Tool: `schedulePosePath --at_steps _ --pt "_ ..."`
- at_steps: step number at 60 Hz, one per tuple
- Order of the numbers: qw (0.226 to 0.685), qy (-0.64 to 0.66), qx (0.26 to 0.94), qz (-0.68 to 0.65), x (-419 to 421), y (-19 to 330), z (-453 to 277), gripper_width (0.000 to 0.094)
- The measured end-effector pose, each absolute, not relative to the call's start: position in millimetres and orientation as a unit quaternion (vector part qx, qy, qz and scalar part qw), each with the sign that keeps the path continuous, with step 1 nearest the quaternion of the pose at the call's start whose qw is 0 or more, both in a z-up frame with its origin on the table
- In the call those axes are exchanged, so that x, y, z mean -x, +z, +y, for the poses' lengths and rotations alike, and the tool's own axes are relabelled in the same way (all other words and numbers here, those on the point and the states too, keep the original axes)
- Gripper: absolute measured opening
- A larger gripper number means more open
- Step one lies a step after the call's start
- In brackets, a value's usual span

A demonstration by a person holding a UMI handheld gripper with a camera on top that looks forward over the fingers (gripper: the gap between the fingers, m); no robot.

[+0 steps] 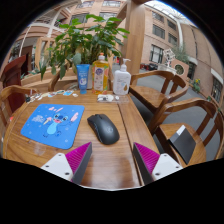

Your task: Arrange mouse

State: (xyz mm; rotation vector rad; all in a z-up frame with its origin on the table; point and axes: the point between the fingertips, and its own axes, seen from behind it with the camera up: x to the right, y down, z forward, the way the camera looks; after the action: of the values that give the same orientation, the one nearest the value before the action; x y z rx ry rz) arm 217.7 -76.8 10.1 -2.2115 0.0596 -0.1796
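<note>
I am looking at a black computer mouse (102,128) that is lying flat on the wooden table (120,165), its rounded body pointing roughly away from me with a slight tilt toward the table's left side. It is sitting on bare wood just beside the right edge of the blue mouse pad (54,126), close to it or just touching, not on it. The pad, printed with a cartoon figure, is lying flat toward the table's left edge, turned a little askew. The mouse is resting near the table's middle, well back from the near edge.
</note>
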Motion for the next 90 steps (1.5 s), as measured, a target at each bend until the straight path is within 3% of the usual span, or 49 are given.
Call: schedulePosePath --at_steps 19,27,34,44,51,57,70,76,82,90 --pt "0.445 -0.073 0.893 0.003 -216 -6 6 0.0826" --pt "0.448 -0.073 0.891 0.004 -217 -6 31 0.0714" --pt "0.445 -0.051 0.894 0.016 -213 -11 44 0.0519" --pt "0.441 -0.069 0.894 0.030 -215 -9 44 0.0388" --pt "0.446 -0.091 0.890 0.026 -215 -5 42 0.0380" --pt "0.471 -0.092 0.876 0.044 -216 28 43 0.0379" --pt "0.590 -0.072 0.801 0.067 -193 197 54 0.0378" --pt "0.619 -0.052 0.782 0.049 -154 240 54 0.0376" --pt "0.606 -0.026 0.795 0.014 -102 223 58 0.0375" --pt "0.530 0.006 0.847 -0.018 -38 126 60 0.0375"
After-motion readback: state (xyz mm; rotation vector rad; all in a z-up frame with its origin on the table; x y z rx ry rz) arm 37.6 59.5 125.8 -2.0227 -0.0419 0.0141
